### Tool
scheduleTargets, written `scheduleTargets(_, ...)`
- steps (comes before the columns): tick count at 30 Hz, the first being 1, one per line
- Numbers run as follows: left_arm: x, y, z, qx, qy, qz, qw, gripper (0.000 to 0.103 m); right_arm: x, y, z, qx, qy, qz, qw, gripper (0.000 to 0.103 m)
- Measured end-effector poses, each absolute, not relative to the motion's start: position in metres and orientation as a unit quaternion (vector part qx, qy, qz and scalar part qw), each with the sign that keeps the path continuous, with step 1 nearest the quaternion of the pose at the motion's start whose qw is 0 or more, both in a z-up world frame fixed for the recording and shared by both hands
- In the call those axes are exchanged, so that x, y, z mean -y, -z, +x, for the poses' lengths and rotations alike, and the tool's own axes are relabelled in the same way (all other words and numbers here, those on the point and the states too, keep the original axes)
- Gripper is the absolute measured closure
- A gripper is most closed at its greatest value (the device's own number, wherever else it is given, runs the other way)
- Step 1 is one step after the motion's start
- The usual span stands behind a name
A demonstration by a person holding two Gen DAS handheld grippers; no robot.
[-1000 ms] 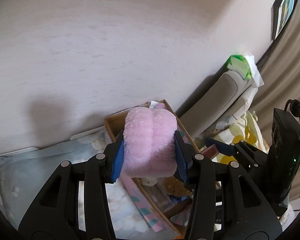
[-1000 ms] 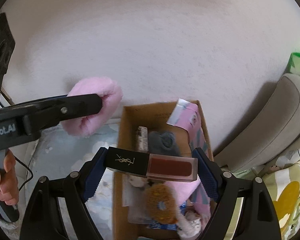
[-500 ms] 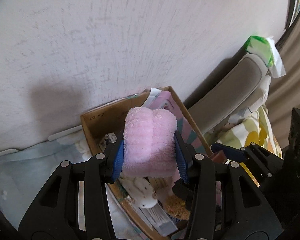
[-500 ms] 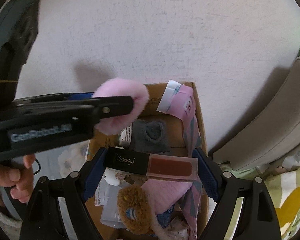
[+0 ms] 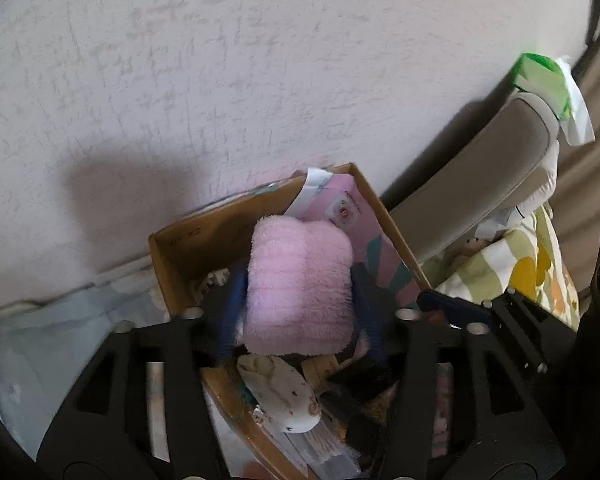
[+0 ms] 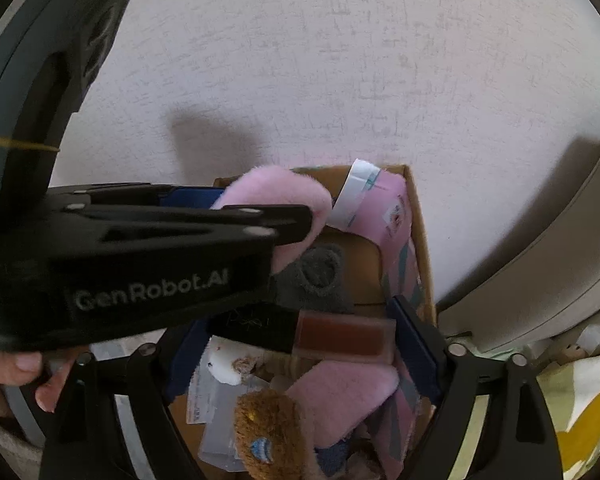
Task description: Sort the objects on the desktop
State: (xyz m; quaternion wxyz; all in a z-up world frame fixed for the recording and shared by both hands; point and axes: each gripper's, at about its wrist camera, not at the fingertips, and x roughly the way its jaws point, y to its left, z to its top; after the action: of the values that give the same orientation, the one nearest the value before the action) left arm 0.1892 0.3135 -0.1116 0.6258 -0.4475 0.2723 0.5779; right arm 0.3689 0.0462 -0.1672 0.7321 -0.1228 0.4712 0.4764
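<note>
Pink plush [image 5: 300,292] between parting left claw [image 5: 298,312]

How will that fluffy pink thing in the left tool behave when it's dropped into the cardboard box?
The pink plush is likely light and squashy: its pile bulges between the left tool's pads, the jaws having just been opening. It should flop onto the clutter in the cardboard box without rolling, perhaps perching on top.

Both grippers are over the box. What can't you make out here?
- Left wrist: both grippers' jaws have just been opening; blur hides whether the left gripper presses the pink plush.
- Right wrist: left gripper hides the lipstick's left end, so the right gripper's grip is unclear.
- Box floor: buried under contents.
</note>
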Motion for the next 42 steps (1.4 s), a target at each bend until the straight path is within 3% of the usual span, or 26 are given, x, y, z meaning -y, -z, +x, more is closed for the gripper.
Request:
scheduleTargets(1, -0.312, 0.110, 0.188, -0.267, -0.580, -0.445, 0.628, 0.000, -0.046, 0.169, 0.369, -0.475, -0.461, -0.132, 0.738, 0.016)
scheduleTargets(2, -0.309, 0.106, 0.186, -0.255, -0.589, -0.435, 0.631, 0.001, -0.045, 0.171, 0.369, -0.474, -0.447, -0.144, 0.745, 0.014)
scheduleTargets(3, -0.307, 0.104, 0.185, -0.251, -0.592, -0.432, 0.633, 0.000, -0.042, 0.171, 0.370, -0.473, -0.445, -0.144, 0.747, 0.002)
scheduleTargets(4, -0.306, 0.102, 0.184, -0.249, -0.589, -0.434, 0.634, 0.000, -0.038, 0.171, 0.370, -0.472, -0.447, -0.133, 0.748, 0.000)
scheduleTargets(24, -0.201, 0.051, 0.115, -0.225, -0.610, -0.447, 0.614, 0.000, -0.040, 0.113, 0.308, -0.455, -0.433, -0.123, 0.769, 0.000)
scheduleTargets(33, -0.123, 0.005, 0.054, -0.191, -0.685, -0.414, 0.568, 0.000, -0.074, 0.063, 0.236, -0.415, -0.447, -0.133, 0.781, 0.000)
scheduleTargets(42, -0.065, 0.006, 0.016, -0.177, -0.729, -0.410, 0.519, 0.000, -0.094, 0.053, 0.173, -0.394, -0.447, -0.138, 0.791, 0.000)
